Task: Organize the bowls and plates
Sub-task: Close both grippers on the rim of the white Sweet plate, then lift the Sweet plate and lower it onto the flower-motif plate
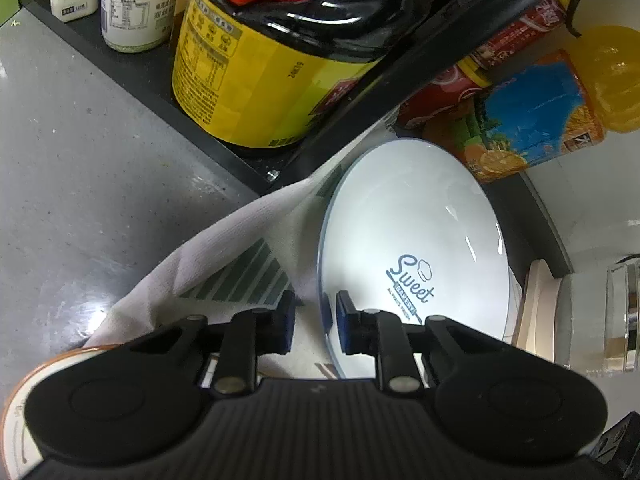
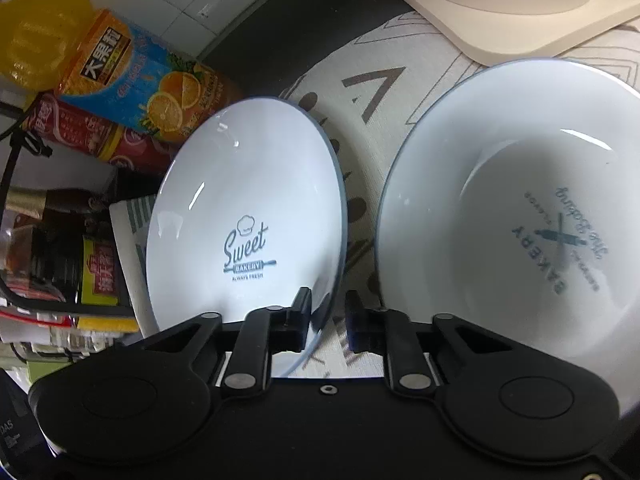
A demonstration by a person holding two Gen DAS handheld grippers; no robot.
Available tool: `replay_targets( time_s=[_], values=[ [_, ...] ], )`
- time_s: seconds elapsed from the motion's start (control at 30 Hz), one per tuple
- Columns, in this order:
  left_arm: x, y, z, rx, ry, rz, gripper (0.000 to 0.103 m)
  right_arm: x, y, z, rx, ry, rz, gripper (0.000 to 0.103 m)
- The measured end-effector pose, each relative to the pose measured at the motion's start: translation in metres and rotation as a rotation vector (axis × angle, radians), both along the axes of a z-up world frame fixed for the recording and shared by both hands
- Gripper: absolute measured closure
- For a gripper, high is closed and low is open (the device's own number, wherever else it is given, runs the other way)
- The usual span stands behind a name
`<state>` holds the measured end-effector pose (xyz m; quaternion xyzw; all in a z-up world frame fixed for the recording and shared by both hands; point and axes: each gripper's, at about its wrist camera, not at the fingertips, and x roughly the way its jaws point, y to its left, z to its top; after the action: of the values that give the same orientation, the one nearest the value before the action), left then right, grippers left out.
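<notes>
Gripping starts closest to the cameras, where both tools meet at one round white plate with "Sweet Bakery" printed in blue (image 1: 416, 232). The left tool (image 1: 316, 320) is nearly closed, with one pad on each side of the plate's left rim. Its inner blue pad (image 1: 346, 320) touches the inside of the plate. A thin strip of cloth still shows between the rim and the outer pad, so this tool is not yet squeezing. The right tool (image 2: 328, 316) is closed on the plate's right rim, one pad inside the plate and one outside it.

The plate sits on a white woven cloth with grey stripes and shapes (image 1: 224, 248), which spreads out on both sides of it. Just left of the plate, near the left tool, the edge of a white plate with an orange-brown rim (image 1: 16, 392) peeks out. Just right of the plate sits a deep white bowl with a thin grey rim and "Bakery" printed inside (image 2: 520, 168); the two are close but not touching.

Left of the plate is the speckled grey counter (image 1: 72, 160). Behind the plate lie an orange juice bottle with a blue label (image 1: 532, 112) and a red can (image 1: 440, 92). Behind and to the left of the plate, a black shelf (image 1: 192, 128) holds a big dark jug with a yellow label and red handle (image 1: 248, 72). Behind the bowl, far right of the plate, rests a cream square stand (image 2: 500, 32).
</notes>
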<state>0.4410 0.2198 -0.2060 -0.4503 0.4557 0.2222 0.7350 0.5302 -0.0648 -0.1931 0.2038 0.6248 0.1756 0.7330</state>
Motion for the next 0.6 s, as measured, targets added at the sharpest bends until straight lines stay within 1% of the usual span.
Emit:
replay_targets(
  time_s=[0.2,0.23,0.3,0.4,0.47,0.6],
  values=[
    [0.002,0.0,-0.008,-0.031,-0.029,0.044,0.089,0.0,0.004,0.0,-0.013,-0.05,-0.035,0.093],
    [0.003,-0.001,-0.008,-0.032,-0.035,0.047,0.092,0.001,0.004,-0.001,-0.01,-0.056,-0.039,0.094],
    [0.004,-0.002,-0.008,-0.03,-0.036,0.053,0.093,0.0,0.003,-0.002,-0.005,-0.063,-0.047,0.094],
    [0.004,-0.005,-0.005,-0.021,-0.044,0.037,0.094,-0.002,0.002,-0.001,0.006,-0.065,-0.058,0.095],
    [0.001,-0.006,-0.003,-0.022,-0.051,0.026,0.095,-0.005,0.0,0.002,0.004,-0.077,-0.059,0.096],
    [-0.003,-0.009,0.009,-0.006,-0.062,0.029,0.096,-0.013,0.003,0.018,-0.021,-0.133,-0.022,0.095]
  ],
)
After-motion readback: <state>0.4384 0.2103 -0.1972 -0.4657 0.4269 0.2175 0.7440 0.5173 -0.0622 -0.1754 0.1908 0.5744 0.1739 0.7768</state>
